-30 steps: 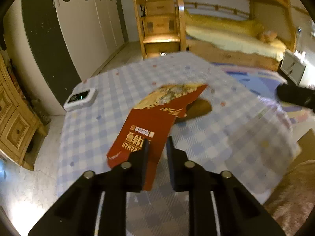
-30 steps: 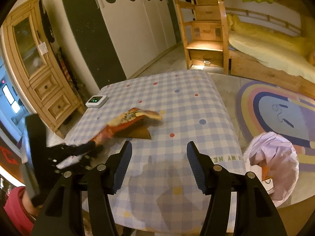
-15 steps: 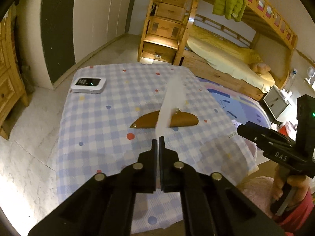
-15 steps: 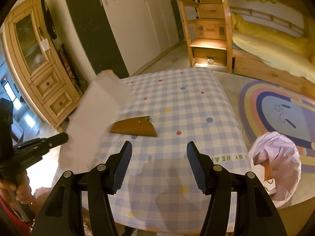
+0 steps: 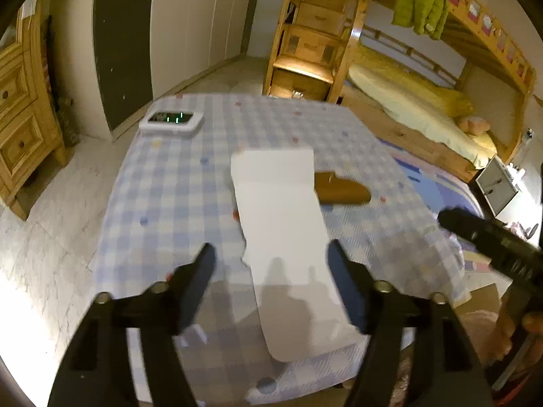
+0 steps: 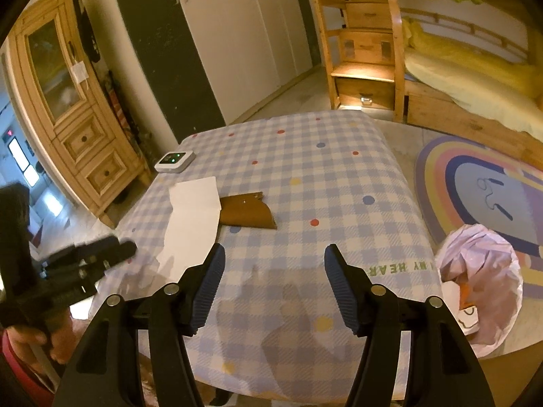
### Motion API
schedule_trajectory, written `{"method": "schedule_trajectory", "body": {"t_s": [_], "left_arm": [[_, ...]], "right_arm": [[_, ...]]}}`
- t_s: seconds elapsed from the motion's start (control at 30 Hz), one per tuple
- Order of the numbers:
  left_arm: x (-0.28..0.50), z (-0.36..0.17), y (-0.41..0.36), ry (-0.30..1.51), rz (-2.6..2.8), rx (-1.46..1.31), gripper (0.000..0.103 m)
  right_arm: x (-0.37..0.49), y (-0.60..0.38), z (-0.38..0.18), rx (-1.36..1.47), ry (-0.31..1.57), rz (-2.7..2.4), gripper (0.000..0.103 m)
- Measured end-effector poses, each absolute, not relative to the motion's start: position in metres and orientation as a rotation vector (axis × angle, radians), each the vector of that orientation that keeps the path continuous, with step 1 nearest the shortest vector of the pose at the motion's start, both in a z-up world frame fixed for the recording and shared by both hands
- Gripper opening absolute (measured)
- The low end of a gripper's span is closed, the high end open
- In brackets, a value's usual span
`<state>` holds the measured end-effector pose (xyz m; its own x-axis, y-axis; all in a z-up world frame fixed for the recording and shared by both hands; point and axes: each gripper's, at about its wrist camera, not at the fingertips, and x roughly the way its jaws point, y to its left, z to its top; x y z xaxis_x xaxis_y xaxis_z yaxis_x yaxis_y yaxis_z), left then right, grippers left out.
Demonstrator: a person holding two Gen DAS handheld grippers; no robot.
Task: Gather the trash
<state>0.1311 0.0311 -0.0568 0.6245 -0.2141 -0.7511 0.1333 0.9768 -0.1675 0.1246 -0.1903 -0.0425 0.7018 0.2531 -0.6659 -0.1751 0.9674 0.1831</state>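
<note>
Checked tablecloth [image 5: 163, 196], bedroom behind, 2 grippers held wide apart.
White wrapper [image 5: 288, 244] is seen lying flat by the near edge, between the left gripper [image 5: 271, 271] fingers, unheld; right gripper [image 6: 275, 271] is empty.

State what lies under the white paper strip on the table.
The white paper strip covers one end of the brown piece and checked tablecloth. Anything else beneath is hidden.

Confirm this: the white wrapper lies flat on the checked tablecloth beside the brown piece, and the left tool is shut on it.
Not quite. The left tool is open, its jaws spread either side of the white wrapper, as the left wrist view shows. The rest holds: the wrapper lies on the checked tablecloth beside the brown piece.
</note>
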Motion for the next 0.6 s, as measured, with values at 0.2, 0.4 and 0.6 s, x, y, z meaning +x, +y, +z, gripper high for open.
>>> {"method": "schedule_trajectory", "body": {"t_s": [0.2, 0.4, 0.6], "left_arm": [[0.124, -0.086, 0.003, 0.921, -0.159, -0.047, 0.095], [0.134, -0.098, -0.017, 0.937, -0.109, 0.022, 0.096], [0.165, -0.085, -0.013, 0.907, -0.068, -0.014, 0.096]], "right_arm": [[0.122, -0.188, -0.041, 0.12, 0.739, 0.243, 0.062], [0.119, -0.188, -0.04, 0.121, 0.735, 0.242, 0.062], [0.121, -0.192, -0.039, 0.128, 0.731, 0.229, 0.062]]}}
